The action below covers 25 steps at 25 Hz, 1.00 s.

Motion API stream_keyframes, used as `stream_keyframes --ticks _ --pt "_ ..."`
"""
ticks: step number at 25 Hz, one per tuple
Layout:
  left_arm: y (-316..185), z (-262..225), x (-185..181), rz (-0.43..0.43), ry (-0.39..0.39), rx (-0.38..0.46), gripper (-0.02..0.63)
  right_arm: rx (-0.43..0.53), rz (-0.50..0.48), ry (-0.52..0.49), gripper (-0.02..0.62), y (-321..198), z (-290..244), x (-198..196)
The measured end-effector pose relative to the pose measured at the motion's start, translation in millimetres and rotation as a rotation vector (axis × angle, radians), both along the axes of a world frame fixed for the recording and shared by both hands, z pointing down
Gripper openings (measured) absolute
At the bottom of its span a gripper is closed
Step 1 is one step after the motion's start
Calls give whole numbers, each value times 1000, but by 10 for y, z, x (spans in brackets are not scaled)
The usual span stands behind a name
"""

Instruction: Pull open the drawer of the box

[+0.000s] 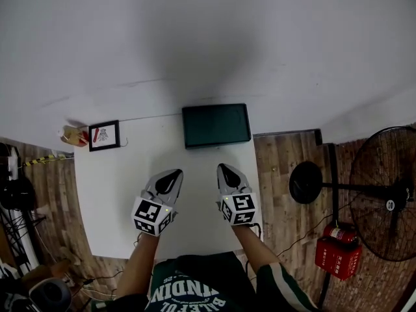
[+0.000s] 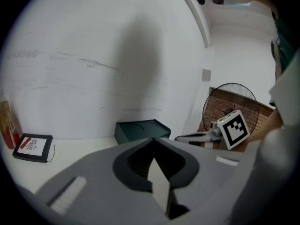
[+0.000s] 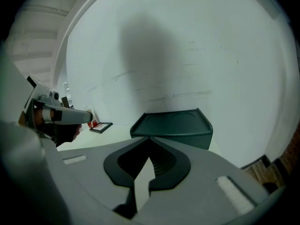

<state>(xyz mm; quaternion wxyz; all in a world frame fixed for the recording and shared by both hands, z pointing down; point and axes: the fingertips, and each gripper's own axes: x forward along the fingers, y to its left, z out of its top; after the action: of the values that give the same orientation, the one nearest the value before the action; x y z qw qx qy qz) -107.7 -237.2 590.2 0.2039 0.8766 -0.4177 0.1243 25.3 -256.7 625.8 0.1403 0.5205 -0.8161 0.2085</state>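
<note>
A dark green box (image 1: 216, 125) stands at the far edge of the white table (image 1: 117, 187), against the wall. It shows ahead in the left gripper view (image 2: 140, 130) and straight ahead in the right gripper view (image 3: 173, 125). Its drawer front looks flush with the box. My left gripper (image 1: 174, 174) hovers over the table short of the box, jaws together, nothing between them. My right gripper (image 1: 223, 168) sits beside it, just short of the box's front, also shut and empty. Both grippers are apart from the box.
A small black-framed picture (image 1: 104, 135) lies at the table's far left, with a yellowish packet (image 1: 75, 136) beside it. To the right on the wooden floor stand a black fan (image 1: 383, 194) and a red extinguisher (image 1: 338, 252). Cables and gear (image 1: 19, 200) lie at the left.
</note>
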Motion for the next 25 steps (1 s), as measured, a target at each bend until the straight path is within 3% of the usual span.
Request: stream_keyframes --ticks 4,7,10,18,25 --pt "17 110 7 -3 1 -31 52 -50 -5 19 9 -156 202 1" --pt "42 189 -8 -13 3 -51 52 -90 7 29 87 -255 351 23" --pt "73 252 -58 -22 0 -67 52 -127 20 38 112 -347 495 27" --pt "166 387 -141 -32 -10 -105 52 -222 60 44 114 -568 854 67" --pt "215 438 -215 -46 -17 -125 52 -249 85 44 110 -660 979 83"
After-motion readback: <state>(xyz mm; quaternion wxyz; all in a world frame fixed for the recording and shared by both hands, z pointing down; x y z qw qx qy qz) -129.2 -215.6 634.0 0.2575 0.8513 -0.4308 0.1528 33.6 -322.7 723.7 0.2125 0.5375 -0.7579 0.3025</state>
